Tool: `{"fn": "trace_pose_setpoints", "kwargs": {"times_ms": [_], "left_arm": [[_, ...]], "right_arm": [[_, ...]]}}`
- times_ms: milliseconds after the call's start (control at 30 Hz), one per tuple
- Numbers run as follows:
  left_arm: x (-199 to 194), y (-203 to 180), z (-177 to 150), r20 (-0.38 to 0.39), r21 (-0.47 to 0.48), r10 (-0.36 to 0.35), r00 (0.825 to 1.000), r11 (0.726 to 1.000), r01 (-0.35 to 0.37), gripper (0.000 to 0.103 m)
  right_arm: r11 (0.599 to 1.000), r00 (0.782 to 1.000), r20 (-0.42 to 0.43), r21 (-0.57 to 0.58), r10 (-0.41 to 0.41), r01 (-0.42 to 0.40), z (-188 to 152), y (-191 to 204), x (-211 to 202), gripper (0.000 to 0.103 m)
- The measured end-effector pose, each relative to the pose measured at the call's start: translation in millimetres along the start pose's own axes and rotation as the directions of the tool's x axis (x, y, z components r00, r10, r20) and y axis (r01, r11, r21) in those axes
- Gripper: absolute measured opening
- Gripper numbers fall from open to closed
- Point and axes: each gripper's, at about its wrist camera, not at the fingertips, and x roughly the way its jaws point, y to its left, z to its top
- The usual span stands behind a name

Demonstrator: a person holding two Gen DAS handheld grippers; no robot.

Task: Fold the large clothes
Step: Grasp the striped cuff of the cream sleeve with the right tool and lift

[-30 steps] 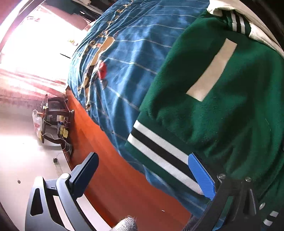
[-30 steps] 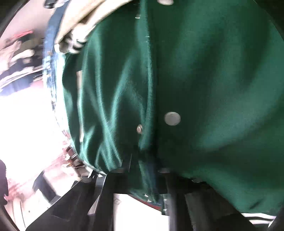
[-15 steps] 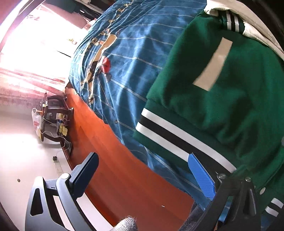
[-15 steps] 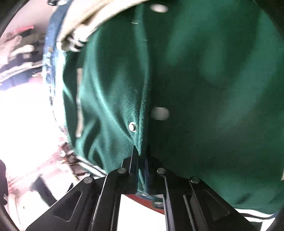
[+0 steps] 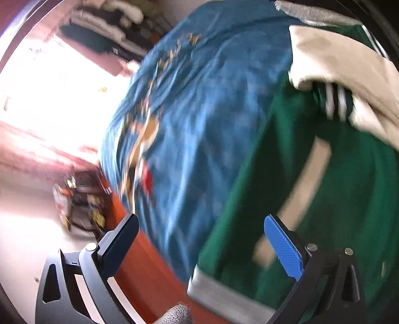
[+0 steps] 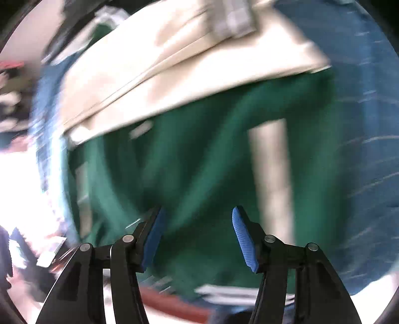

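A green varsity jacket [image 5: 344, 199] with cream sleeves [image 5: 344, 67] and striped ribbed trim lies on a blue bedspread [image 5: 199, 112]. In the right wrist view the jacket [image 6: 199, 162] fills the middle, with a cream sleeve [image 6: 174, 69] folded across its top. My left gripper [image 5: 202, 236] is open and empty over the jacket's lower left edge. My right gripper [image 6: 197, 236] is open and empty just above the green front. Both views are blurred by motion.
The orange-red wooden bed frame [image 5: 149, 269] runs along the bed's near edge. A small dark stand with clutter [image 5: 79, 206] sits on the pale floor to the left. A bright window [image 5: 49, 99] glares beyond it. Clothes are stacked on a shelf [image 5: 112, 22] at the back.
My right gripper let go of the jacket's front edge, opened and pulled back. A cream sleeve now lies across the green body. My left gripper stayed open and shifted along the jacket's hem.
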Motion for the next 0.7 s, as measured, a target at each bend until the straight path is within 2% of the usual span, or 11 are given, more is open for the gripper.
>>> {"fn": "trace_pose_setpoints", "kwargs": {"times_ms": [100,200,300,367,400,467,533,567,600,633,700], "left_arm": [[15.8,-31.7,41.4,0.055,0.028,0.023,0.998,0.999,-0.025,0.103],[39.5,-68.1,64.4,0.087,0.096,0.081,0.993,0.991,-0.089,0.103],[69.9,-92.4,67.3,0.052,0.164,0.091,0.995,0.982,-0.098,0.103],[70.0,-93.2,63.3,0.083,0.167,0.091,0.992,0.981,-0.104,0.103],[69.4,-92.0,61.7,0.087,0.165,0.088,0.992,0.981,-0.102,0.103],[71.0,-88.6,60.4,0.09,0.15,0.076,0.993,0.985,-0.089,0.103],[73.0,-84.8,60.5,0.085,0.117,0.059,0.995,0.991,-0.069,0.103],[73.9,-82.8,59.8,0.079,0.096,0.053,0.995,0.994,-0.06,0.103],[73.6,-81.8,59.8,0.073,0.086,0.046,0.996,0.995,-0.052,0.103],[72.9,-79.9,60.6,0.067,0.09,0.038,0.997,0.995,-0.044,0.103],[71.4,-80.8,66.5,0.043,0.093,0.023,0.999,0.995,-0.027,0.103]], "right_arm": [[0.99,0.994,0.038,0.106,-0.101,0.097,27.2,-42.5,6.1,0.058],[0.981,0.991,0.053,0.156,-0.124,0.114,45.6,-74.7,23.7,0.057],[0.958,0.994,-0.02,0.264,-0.108,0.11,48.6,-116.4,49.0,0.014],[0.945,0.996,-0.028,0.314,-0.083,0.088,51.2,-130.9,48.8,0.011],[0.94,0.994,-0.045,0.324,-0.096,0.105,54.6,-135.2,45.2,0.01],[0.949,0.994,-0.077,0.299,-0.083,0.102,63.0,-133.3,38.0,0.012],[0.951,0.999,-0.036,0.306,-0.035,0.044,69.8,-125.5,21.2,0.019],[0.954,1.0,0.009,0.299,0.025,-0.026,77.4,-121.3,6.3,0.022],[0.952,0.998,0.031,0.298,0.058,-0.064,81.3,-118.4,-1.0,0.031],[0.946,0.99,0.079,0.294,0.118,-0.136,90.8,-113.1,-15.5,0.039],[0.938,0.971,0.151,0.265,0.188,-0.223,109.0,-102.0,-32.4,0.049]]}}
